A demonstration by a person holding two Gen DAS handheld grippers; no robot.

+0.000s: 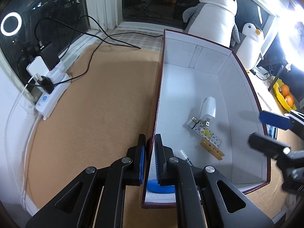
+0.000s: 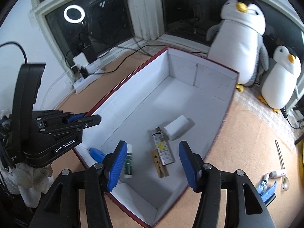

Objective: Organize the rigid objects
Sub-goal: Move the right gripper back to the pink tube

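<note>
our left tool point(image 1: 150, 158) pinches the box point(image 2: 229, 102) by its side wall, steadying it. our right tool point(image 2: 152, 166) hangs part-open and empty above the lighter point(image 2: 163, 148), clothespin point(image 2: 159, 165), charger point(image 2: 177, 127) and tube point(image 2: 128, 163) inside. next we judge it fetches the spoon point(image 2: 282, 168) from the worktop point(image 2: 245, 138) beside the box.

"GenRobot.AI" in white on black body of left tool point(image 2: 93, 119).
</note>
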